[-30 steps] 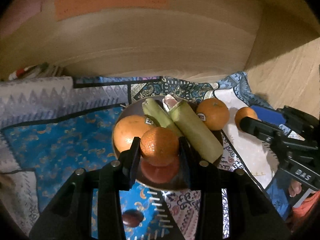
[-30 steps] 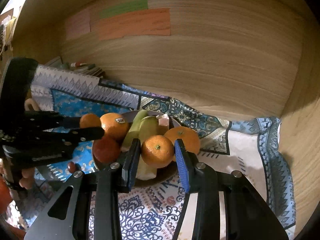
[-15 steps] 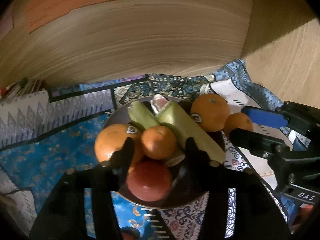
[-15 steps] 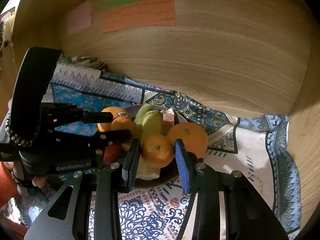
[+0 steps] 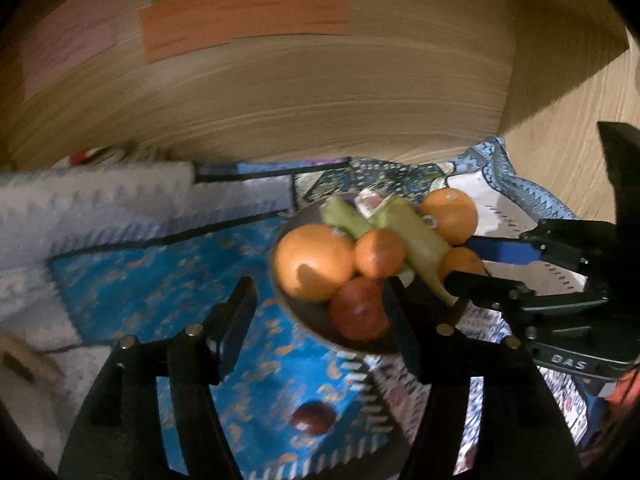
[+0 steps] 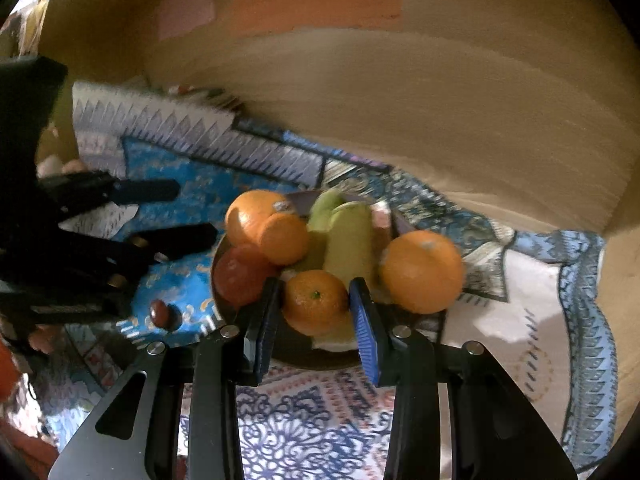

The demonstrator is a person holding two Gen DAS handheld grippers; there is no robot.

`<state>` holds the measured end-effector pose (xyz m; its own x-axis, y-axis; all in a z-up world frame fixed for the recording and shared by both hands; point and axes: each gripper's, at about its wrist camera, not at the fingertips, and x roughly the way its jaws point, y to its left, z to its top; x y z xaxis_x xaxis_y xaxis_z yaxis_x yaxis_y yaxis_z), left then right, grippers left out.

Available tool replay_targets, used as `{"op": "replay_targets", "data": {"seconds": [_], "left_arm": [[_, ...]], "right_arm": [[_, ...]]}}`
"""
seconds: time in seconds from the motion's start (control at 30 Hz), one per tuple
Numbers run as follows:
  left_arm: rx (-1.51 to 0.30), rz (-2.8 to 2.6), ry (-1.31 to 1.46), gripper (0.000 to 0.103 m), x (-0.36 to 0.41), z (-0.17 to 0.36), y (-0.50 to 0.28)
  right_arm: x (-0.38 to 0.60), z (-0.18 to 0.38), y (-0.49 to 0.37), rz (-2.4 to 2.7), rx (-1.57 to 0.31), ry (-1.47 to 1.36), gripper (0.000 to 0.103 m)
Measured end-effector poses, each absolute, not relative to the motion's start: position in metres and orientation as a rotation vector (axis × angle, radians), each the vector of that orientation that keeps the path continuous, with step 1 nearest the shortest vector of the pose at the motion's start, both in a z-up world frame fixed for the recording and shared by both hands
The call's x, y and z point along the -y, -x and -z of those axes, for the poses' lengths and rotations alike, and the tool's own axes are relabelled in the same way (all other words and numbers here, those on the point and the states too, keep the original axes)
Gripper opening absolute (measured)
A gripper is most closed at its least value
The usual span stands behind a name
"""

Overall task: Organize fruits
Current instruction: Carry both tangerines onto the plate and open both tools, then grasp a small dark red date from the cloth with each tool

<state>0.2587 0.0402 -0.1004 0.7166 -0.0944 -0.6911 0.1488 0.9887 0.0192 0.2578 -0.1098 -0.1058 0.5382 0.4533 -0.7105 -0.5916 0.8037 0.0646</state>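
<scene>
Fruit piled on the dark plate (image 6: pixel 304 356)
Right tongs (image 6: pixel 314 312) clamped a small mandarin (image 6: pixel 315 301) at the plate's 6 o'clock edge; left tongs (image 5: pixel 320 308) stood apart, empty.

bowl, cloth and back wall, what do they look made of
Bowl: dark and smooth, maybe glazed ceramic or metal; blur and the fruit hide most of it, so I cannot tell which.
Cloth: woven fabric, matte, printed in blue and white patterns, with folds at its edge.
Back wall: wood or wood-look laminate, with pale tan grain lines running sideways and a dull sheen.
</scene>
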Motion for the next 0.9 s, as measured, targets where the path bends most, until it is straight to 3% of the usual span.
{"op": "replay_targets", "data": {"seconds": [0.43,0.6,0.9], "left_arm": [[-0.787,0.043,0.012,0.068,-0.096,0.11,-0.224],[-0.792,0.046,0.03,0.068,-0.102,0.114,-0.212],[-0.726,0.067,0.024,0.069,-0.097,0.102,-0.172]], "right_arm": [[0.079,0.135,-0.26,-0.631,-0.862,0.271,0.033],[0.079,0.13,-0.259,-0.628,-0.875,0.253,0.05],[0.09,0.096,-0.216,-0.593,-0.781,0.219,0.05]]}}
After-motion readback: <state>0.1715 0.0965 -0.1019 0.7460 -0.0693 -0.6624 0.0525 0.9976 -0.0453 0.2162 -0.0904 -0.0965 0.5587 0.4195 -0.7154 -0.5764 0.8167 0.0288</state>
